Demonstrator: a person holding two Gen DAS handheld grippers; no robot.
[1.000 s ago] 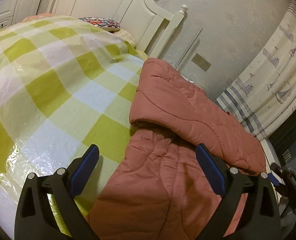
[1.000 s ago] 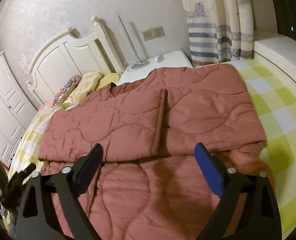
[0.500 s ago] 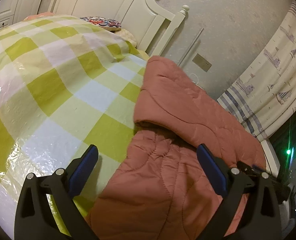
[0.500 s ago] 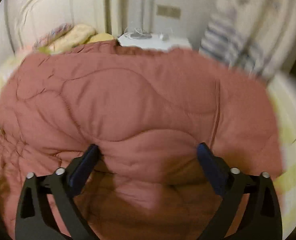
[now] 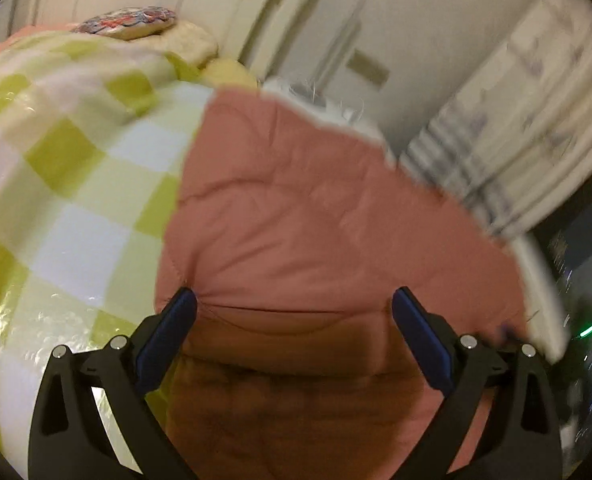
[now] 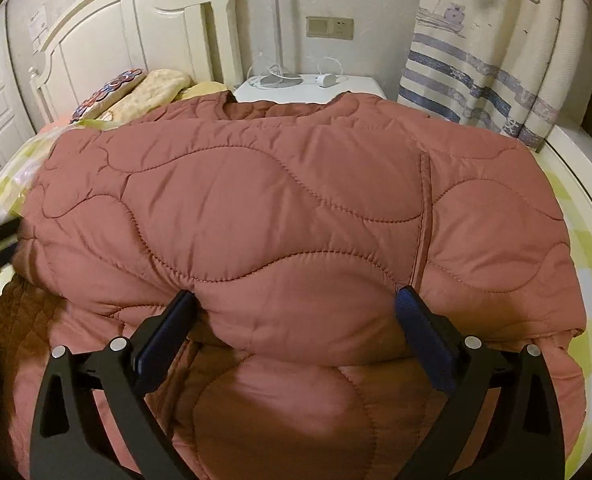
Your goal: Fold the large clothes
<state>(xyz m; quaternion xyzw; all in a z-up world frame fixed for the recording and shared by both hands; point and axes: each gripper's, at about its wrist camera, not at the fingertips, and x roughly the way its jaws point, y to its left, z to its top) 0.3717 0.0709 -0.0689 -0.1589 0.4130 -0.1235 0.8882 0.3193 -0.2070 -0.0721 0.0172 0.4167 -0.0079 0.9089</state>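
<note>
Here both the left gripper (image 5: 293, 300) and right gripper (image 6: 296, 302) gape wide, straddling the folded edge of the quilted jacket (image 6: 287, 208) on the bed (image 5: 75, 200).

jacket (image 6: 296, 208) on bed (image 5: 75, 200) | pillows (image 6: 135, 92) behind | nightstand (image 6: 308, 88) beyond

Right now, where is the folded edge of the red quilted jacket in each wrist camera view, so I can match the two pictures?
Left wrist view: the folded edge of the jacket runs across the lower centre, between the open fingers of the left gripper; image blurred.
Right wrist view: the folded edge bulges across the lower centre, between the open fingers of the right gripper.
Shared landmark: the white headboard, at upper left in both.
</note>
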